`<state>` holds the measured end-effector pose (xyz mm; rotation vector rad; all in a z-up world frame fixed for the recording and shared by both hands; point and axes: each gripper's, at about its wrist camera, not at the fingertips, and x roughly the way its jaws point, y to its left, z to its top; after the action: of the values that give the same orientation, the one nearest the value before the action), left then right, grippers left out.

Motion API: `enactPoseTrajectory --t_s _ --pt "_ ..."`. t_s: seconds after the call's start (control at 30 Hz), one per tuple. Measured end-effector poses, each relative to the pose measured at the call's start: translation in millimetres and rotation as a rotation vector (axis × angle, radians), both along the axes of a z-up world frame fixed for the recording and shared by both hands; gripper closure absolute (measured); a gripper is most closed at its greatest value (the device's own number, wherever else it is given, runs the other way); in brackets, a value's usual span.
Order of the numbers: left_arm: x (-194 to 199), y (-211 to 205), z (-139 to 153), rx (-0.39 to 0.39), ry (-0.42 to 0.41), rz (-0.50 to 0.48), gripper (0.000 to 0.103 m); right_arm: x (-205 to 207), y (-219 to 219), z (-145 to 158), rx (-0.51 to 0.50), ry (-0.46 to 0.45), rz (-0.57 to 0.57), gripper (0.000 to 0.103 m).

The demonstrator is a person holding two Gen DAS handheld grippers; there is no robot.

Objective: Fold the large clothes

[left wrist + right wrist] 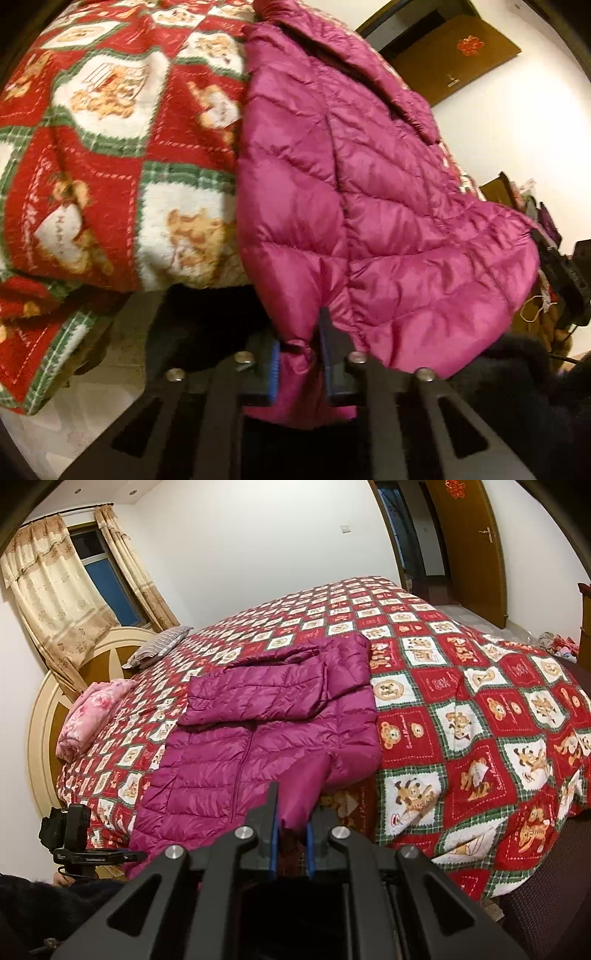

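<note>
Left wrist view: the hem of a magenta quilted jacket (369,206) is pinched between the blue pads of the left gripper (298,354), at the near edge of a bed covered by a red patterned blanket (103,147).

Right wrist view: a sleeve (306,775) is clamped in the right gripper (291,843). The jacket (258,716) is spread across the blanket (461,709), its other sleeve folded over the chest. Two pillows (92,716) are seen at the headboard (40,709).

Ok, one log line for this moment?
left gripper: shut on jacket hem | right gripper: shut on jacket | jacket: on bed, one sleeve folded across
</note>
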<state>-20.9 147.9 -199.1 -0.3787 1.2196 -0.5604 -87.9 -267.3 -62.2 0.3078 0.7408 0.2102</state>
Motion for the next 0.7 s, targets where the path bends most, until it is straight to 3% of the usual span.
enactPoseTrajectory --t_s 0.2,0.43,0.7 --pt "-3.5 1.1 27.8 -0.042 -0.127 -0.014 0.098 -5.8 -1.0 3.6 0.025 -0.014 -0.006 0.089" --pt "-8.1 24.1 91.6 -0.22 -0.285 -0.007 0.099 -16.1 -4.6 27.4 0.06 -0.077 0.004 0.089" --pt "8.3 38.0 164.9 -0.307 -0.449 0.003 0.099 -11.6 -17.9 61.0 0.156 -0.16 0.011 0.089"
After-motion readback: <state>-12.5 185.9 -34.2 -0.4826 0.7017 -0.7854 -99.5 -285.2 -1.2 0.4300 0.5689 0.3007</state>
